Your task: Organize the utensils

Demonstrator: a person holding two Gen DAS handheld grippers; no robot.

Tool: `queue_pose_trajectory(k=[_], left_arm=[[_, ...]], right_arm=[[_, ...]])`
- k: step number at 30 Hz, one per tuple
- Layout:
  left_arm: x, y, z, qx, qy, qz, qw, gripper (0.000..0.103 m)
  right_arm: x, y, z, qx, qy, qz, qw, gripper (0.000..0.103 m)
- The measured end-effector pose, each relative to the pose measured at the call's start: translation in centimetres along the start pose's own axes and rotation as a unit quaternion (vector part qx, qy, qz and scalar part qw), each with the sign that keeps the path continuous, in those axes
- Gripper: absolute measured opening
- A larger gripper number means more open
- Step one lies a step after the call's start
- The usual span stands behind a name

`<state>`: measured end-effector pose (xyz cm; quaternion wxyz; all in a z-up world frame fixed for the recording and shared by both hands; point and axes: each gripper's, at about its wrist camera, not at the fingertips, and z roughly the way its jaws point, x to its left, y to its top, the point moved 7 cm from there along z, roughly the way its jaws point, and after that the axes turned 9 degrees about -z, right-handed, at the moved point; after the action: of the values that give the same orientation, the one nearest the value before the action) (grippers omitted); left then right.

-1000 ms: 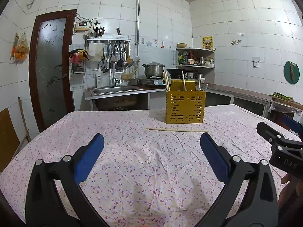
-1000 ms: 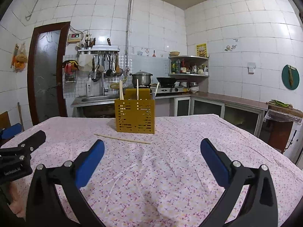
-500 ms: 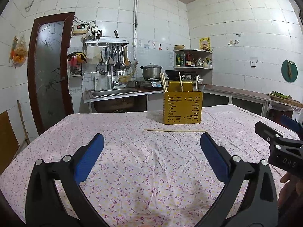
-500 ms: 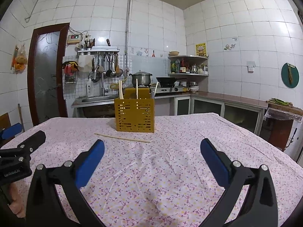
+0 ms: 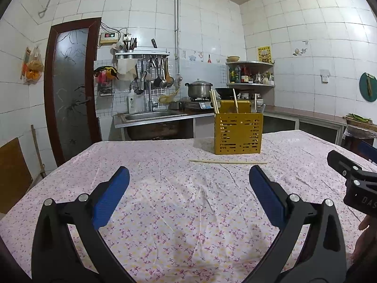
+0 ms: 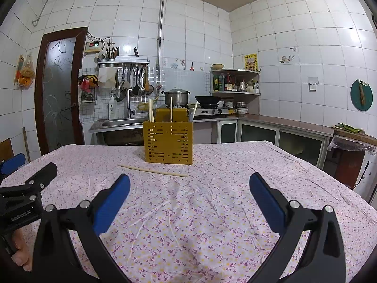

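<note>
Although the yellow utensil holder (image 5: 238, 133) stands in plain sight on the floral tablecloth (image 5: 179, 202), its slotted walls hide most of what it holds: only the upper ends of pale chopsticks (image 5: 214, 101) and another wooden handle (image 5: 235, 100) rise above its rim, and a further utensil at its right corner is too small to identify. How the holder is divided inside cannot be told. From the right wrist view the same holder (image 6: 168, 142) shows its sticks (image 6: 151, 110) leaning at its left side.

Just in front of the holder, apart from it, a single chopstick (image 5: 228, 162) lies flat on the cloth, roughly parallel to the holder's front face; the right wrist view shows it (image 6: 152, 170) running slightly askew.

Nearer than the chopstick and well apart from the holder, the left gripper (image 5: 188, 189) hangs over the cloth with its blue pads (image 5: 110, 197) spread wide and nothing between them. The right gripper (image 6: 189, 197) is likewise wide apart and empty, its pads (image 6: 265, 202) clear of everything. Each gripper appears only partly, cut off at the frame edge, in the other's view. Behind the holder, a pot (image 5: 199, 90) sits on the stove.
</note>
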<state>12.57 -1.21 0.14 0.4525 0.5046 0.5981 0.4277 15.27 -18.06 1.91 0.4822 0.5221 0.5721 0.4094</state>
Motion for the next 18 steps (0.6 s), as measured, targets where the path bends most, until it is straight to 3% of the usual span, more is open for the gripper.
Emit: queue_pose_trajectory(k=[18], left_arm=[[-0.02, 0.17, 0.0, 0.0, -0.003, 0.004, 1.0, 0.098]], right_arm=[[-0.26, -0.29, 0.09, 0.001, -0.002, 0.001, 1.0, 0.099]])
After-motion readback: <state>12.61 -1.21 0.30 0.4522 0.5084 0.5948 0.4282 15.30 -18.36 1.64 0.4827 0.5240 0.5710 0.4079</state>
